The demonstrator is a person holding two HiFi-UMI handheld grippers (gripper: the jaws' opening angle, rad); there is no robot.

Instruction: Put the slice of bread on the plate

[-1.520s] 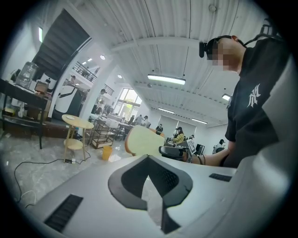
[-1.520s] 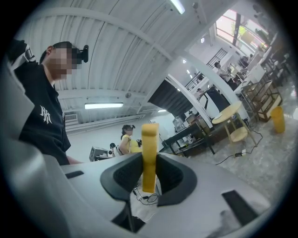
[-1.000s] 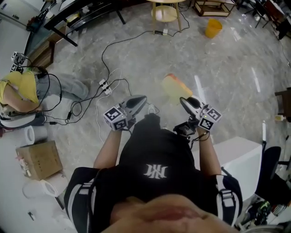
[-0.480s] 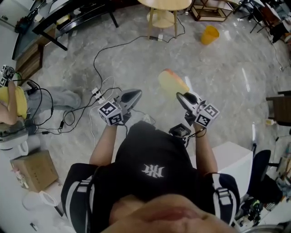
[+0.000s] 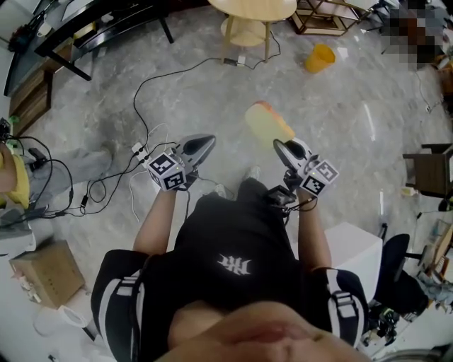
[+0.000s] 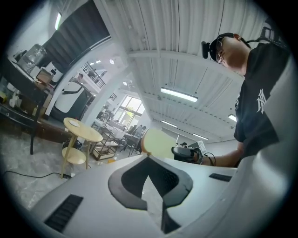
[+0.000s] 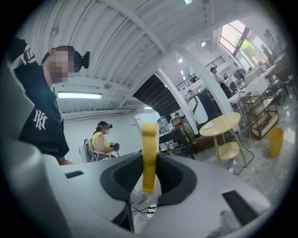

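Open-plan robotics laboratory or workshop. A stone-patterned floor (image 5: 354, 120) carries a power strip (image 5: 138, 149) and trailing cables (image 5: 177, 74). A corrugated ceiling (image 6: 186, 46) bears tube lights (image 6: 179, 95). A seated person (image 7: 100, 139) wears a headset. A round table (image 5: 251, 7) and a cardboard box (image 5: 39, 272) stand nearby.

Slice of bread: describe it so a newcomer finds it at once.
Over the grey marble floor, the person in a black shirt holds two grippers out front. The right gripper clamps the pale yellow slice of bread by one end; the left gripper is shut on nothing.
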